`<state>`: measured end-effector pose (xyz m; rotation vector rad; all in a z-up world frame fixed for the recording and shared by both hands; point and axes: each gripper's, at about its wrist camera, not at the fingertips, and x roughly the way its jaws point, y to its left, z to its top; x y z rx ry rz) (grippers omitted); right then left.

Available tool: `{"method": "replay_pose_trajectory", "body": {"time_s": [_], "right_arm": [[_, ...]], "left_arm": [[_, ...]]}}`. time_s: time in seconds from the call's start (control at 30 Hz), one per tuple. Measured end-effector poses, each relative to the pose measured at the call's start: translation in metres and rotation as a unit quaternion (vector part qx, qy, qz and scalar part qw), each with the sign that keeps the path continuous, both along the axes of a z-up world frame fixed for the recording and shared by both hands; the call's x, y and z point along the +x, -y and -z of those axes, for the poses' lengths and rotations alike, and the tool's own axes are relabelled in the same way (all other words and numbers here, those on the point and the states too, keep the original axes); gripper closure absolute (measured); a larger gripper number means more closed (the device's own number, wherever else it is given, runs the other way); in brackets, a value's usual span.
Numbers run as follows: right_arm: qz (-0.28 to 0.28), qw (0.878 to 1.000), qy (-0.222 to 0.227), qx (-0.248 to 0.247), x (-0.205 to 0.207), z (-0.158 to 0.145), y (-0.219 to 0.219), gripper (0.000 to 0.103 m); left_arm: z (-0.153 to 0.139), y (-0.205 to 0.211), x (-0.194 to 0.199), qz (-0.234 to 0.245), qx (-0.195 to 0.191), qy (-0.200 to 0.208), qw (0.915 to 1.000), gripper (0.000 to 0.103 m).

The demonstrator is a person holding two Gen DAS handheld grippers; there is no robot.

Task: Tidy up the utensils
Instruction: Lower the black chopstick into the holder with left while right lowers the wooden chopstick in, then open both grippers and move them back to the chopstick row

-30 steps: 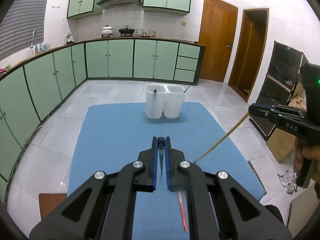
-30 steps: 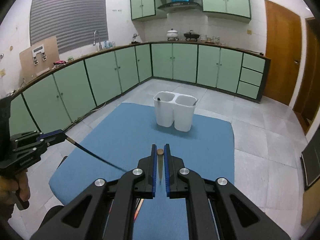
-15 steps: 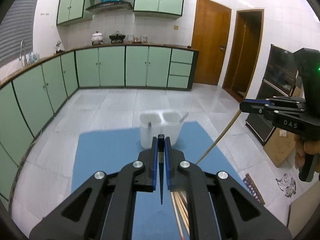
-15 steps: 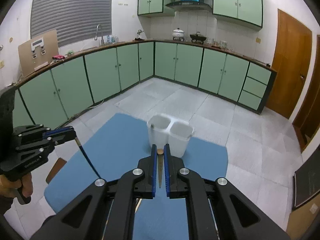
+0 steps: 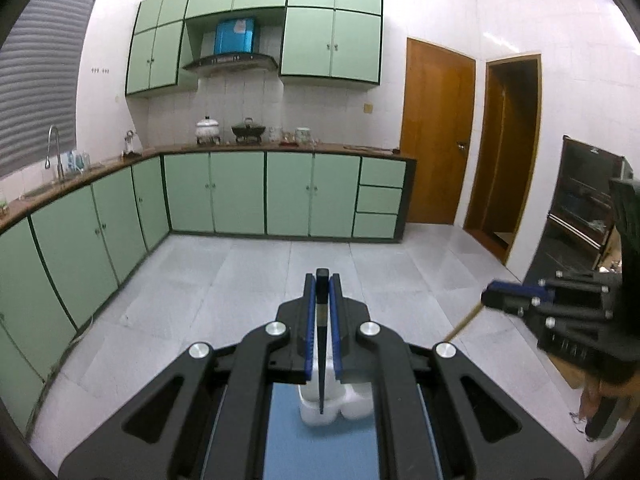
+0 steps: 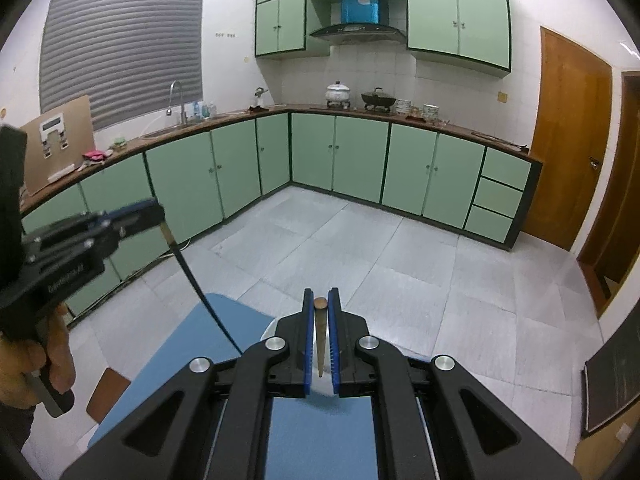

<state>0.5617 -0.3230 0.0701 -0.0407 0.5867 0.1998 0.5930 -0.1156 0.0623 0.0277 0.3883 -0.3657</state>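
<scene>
- Chopsticks are the items handled: one dark, one wooden, each clamped in its own gripper, both raised above a blue mat [image 6: 200, 344] on the kitchen floor.
- Blue mat: mostly covered by gripper bodies in both views. Right wrist view shows its left edge and near corner; left wrist view shows only a strip between the finger arms.
- White holder [image 5: 340, 408]: sits on the mat, directly under both tools. Left wrist view shows two rounded compartments side by side, upper parts hidden. Right wrist view shows only a pale sliver between the fingers. Contents cannot be made out.
- Left gripper [image 5: 322, 320]: blue-padded jaws nearly closed, pinching the dark chopstick [image 5: 321, 360] near its blunt end; thin tip points down over the divide between the holder's compartments. Which compartment, cannot tell.
- Same tool from the right wrist view [image 6: 156, 212]: seen side-on at left, held in a hand [image 6: 52, 352]; the dark chopstick [image 6: 200, 292] hangs from it in a long line, lower end hidden behind the right gripper's body.
- Right gripper [image 6: 321, 328]: jaws nearly closed on the wooden chopstick [image 6: 320, 340], round butt end up, tip down over the white sliver.
- Same tool from the left wrist view [image 5: 496, 296]: at the right edge, partly cut off; a tan length of wooden chopstick [image 5: 464, 322] slants down from it, lower part hidden behind the left gripper.
</scene>
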Motion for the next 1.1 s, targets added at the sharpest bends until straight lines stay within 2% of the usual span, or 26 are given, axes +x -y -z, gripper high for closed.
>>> {"method": "replay_pose_trajectory", "body": {"time_s": [0.13, 0.23, 0.33, 0.47, 0.6, 0.63, 0.73, 0.8, 0.9, 1.03, 1.1], "right_arm": [[0.01, 1.0, -0.007, 0.004, 0.033, 0.018, 0.009, 0.096], [0.014, 1.0, -0.018, 0.002, 0.051, 0.042, 0.013, 0.096], [0.013, 0.999, -0.032, -0.004, 0.065, 0.066, 0.013, 0.096], [0.01, 0.999, -0.051, 0.0, 0.072, 0.095, 0.015, 0.096], [0.013, 0.999, -0.045, 0.006, 0.062, 0.096, 0.019, 0.088], [0.013, 0.999, -0.042, 0.008, 0.058, 0.092, 0.02, 0.081], [0.013, 0.999, -0.025, 0.019, 0.036, 0.076, 0.024, 0.078], [0.012, 1.0, -0.008, 0.021, 0.014, 0.065, 0.026, 0.078], [0.008, 0.999, 0.019, 0.041, -0.038, 0.056, 0.031, 0.076], [0.004, 0.998, 0.042, 0.056, -0.108, 0.07, 0.026, 0.07], [0.007, 0.997, 0.047, 0.057, -0.152, 0.092, 0.021, 0.068]], "left_arm": [[0.008, 0.021, 0.033, -0.007, 0.013, 0.01, 0.9998, 0.097], [0.034, 0.031, 0.056, -0.007, 0.019, -0.004, 0.9998, 0.097], [0.072, 0.034, 0.072, -0.006, 0.017, -0.033, 0.9993, 0.097], [0.109, 0.031, 0.077, -0.008, 0.033, -0.058, 0.9978, 0.097], [0.115, 0.021, 0.071, -0.006, 0.038, -0.065, 0.9972, 0.096], [0.113, 0.018, 0.067, -0.006, 0.039, -0.062, 0.9973, 0.095], [0.1, 0.009, 0.049, -0.003, 0.042, -0.052, 0.9978, 0.088], [0.088, -0.003, 0.028, -0.004, 0.034, -0.042, 0.9985, 0.079], [0.077, -0.017, -0.013, -0.007, 0.038, -0.02, 0.9991, 0.07], [0.08, -0.038, -0.077, -0.007, 0.04, -0.007, 0.9991, 0.064], [0.093, -0.049, -0.12, -0.005, 0.043, -0.002, 0.9991, 0.055]]}}
